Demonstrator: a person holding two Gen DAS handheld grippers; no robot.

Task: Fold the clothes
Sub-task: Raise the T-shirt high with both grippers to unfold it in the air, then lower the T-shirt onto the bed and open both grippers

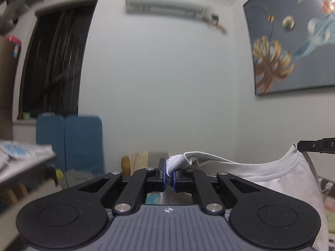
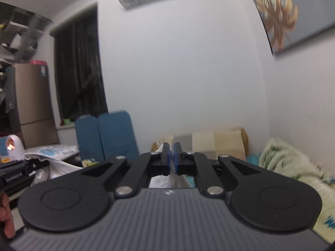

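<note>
The left gripper (image 1: 169, 174), a black two-finger tool with blue pads, is held up in the air and pinches a bunched edge of the white cotton T-shirt (image 1: 272, 175) between its pads. From this pinch the cloth stretches to the right, and the ribbed neckline curves up toward the other black tool at the right border of the left wrist view. There the cloth reaches the tip of that tool, so the T-shirt hangs between the two tools, above the furniture of the room.

The right gripper (image 2: 171, 159) has its blue pads drawn very near to each other, with only a thin gap. White fabric shows just below, between the finger arms, but I cannot tell from the right wrist view if the pads really clamp it. At the left border of this view the left tool appears with white cloth hanging from it, and part of a person's hand (image 2: 6, 219) holds the handle.

Behind, there is a pale wall with a white air conditioner (image 1: 167, 2), a dark curtained window (image 1: 54, 58), a large painting with golden flowers (image 1: 293, 41), a blue folded mattress (image 2: 106, 136) that leans at the wall, a brown cardboard box (image 2: 219, 142) and a pale green printed blanket (image 2: 293, 167).
</note>
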